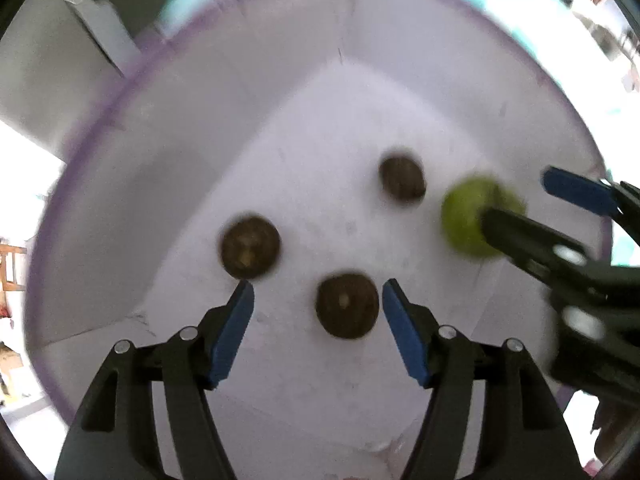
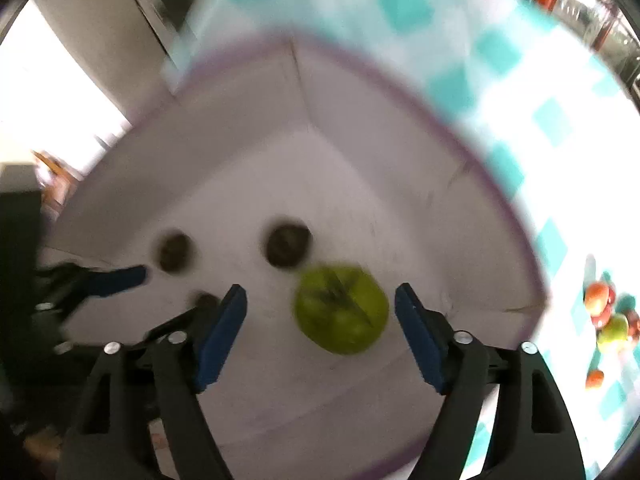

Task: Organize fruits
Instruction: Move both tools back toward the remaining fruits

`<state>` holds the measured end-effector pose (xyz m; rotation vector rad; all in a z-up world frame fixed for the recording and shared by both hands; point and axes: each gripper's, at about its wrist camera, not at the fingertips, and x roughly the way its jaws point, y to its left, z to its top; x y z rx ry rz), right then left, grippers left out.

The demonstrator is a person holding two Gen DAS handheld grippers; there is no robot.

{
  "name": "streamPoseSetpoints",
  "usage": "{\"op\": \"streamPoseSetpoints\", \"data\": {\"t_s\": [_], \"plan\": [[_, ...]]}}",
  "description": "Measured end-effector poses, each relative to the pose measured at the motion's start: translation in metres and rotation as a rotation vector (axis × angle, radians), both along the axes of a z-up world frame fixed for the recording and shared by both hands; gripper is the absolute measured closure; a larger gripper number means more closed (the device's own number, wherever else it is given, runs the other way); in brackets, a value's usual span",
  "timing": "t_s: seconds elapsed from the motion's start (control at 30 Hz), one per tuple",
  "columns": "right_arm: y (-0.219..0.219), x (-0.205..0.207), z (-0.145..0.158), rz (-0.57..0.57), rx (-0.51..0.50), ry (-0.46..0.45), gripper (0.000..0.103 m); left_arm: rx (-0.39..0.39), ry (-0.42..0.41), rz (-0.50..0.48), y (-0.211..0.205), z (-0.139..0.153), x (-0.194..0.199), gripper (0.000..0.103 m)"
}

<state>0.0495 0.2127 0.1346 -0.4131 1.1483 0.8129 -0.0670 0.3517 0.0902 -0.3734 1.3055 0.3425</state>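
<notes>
Three brown fruits (image 1: 347,306) are lying on the floor of the white box (image 1: 304,92), with a green apple (image 2: 341,313) resting at their 3 o'clock; the left claw (image 1: 318,330) is hanging open around the nearest brown fruit without touching it. The right claw (image 2: 320,334) is standing open either side of the apple, pads clear; more fruit (image 2: 610,320) is sitting on the checked worktop (image 2: 520,92) at 3 o'clock of the box.

Both views are bright but smeared by motion blur. Daylight blows out to white at the left edges. Fisheye distortion bends the rims, with dark corners.
</notes>
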Motion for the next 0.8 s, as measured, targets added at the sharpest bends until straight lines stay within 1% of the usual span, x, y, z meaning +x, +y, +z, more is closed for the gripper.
{"op": "streamPoseSetpoints", "data": {"t_s": [0.07,0.1,0.13,0.17,0.2,0.23,0.3,0.33,0.4,0.43,0.47,0.5,0.53,0.57,0.6,0.67,0.7,0.77,0.8], "plan": [[-0.021,-0.007,0.030,-0.003,0.107,-0.052,0.023,0.106,-0.129,0.060,-0.006,0.029,-0.018,0.036],[-0.034,-0.009,0.046,-0.015,0.164,-0.081,0.020,0.165,-0.193,0.091,-0.011,0.044,-0.027,0.034],[-0.057,-0.012,0.061,-0.034,0.227,-0.112,0.017,0.243,-0.268,0.123,-0.024,0.063,-0.037,0.029],[-0.076,-0.015,0.070,-0.050,0.262,-0.135,0.016,0.302,-0.332,0.136,-0.036,0.079,-0.046,0.017],[-0.090,-0.016,0.076,-0.074,0.283,-0.158,0.015,0.334,-0.376,0.139,-0.046,0.090,-0.045,0.010],[-0.111,-0.015,0.078,-0.115,0.293,-0.177,0.015,0.376,-0.445,0.134,-0.068,0.104,-0.054,0.008],[-0.151,-0.019,0.072,-0.182,0.297,-0.181,0.015,0.416,-0.526,0.115,-0.111,0.118,-0.048,0.003],[-0.185,-0.021,0.064,-0.242,0.292,-0.174,0.015,0.420,-0.572,0.081,-0.137,0.126,-0.056,0.002],[-0.220,-0.027,0.049,-0.307,0.269,-0.156,0.015,0.402,-0.620,0.007,-0.175,0.133,-0.063,0.002],[-0.244,-0.029,0.040,-0.345,0.246,-0.143,0.015,0.382,-0.631,-0.049,-0.201,0.133,-0.065,0.002],[-0.265,-0.032,0.034,-0.375,0.227,-0.139,0.015,0.364,-0.627,-0.099,-0.219,0.135,-0.055,0.002],[-0.277,-0.038,0.028,-0.392,0.217,-0.139,0.015,0.343,-0.610,-0.164,-0.245,0.130,-0.053,0.002],[-0.296,-0.047,0.022,-0.415,0.204,-0.135,0.015,0.333,-0.592,-0.207,-0.264,0.126,-0.055,0.002],[-0.310,-0.052,0.015,-0.430,0.192,-0.129,0.015,0.327,-0.569,-0.246,-0.277,0.121,-0.047,0.002],[-0.317,-0.058,0.007,-0.447,0.177,-0.124,0.015,0.320,-0.531,-0.298,-0.298,0.115,-0.042,0.002],[-0.335,-0.068,-0.012,-0.482,0.141,-0.103,0.015,0.301,-0.483,-0.357,-0.318,0.105,-0.032,0.002],[-0.344,-0.072,-0.016,-0.490,0.132,-0.096,0.015,0.297,-0.457,-0.387,-0.335,0.102,-0.027,0.002],[-0.365,-0.088,-0.030,-0.507,0.114,-0.079,0.015,0.282,-0.434,-0.421,-0.338,0.090,-0.012,0.002],[-0.368,-0.088,-0.037,-0.513,0.109,-0.077,0.015,0.270,-0.415,-0.441,-0.352,0.088,-0.006,0.002]]}}
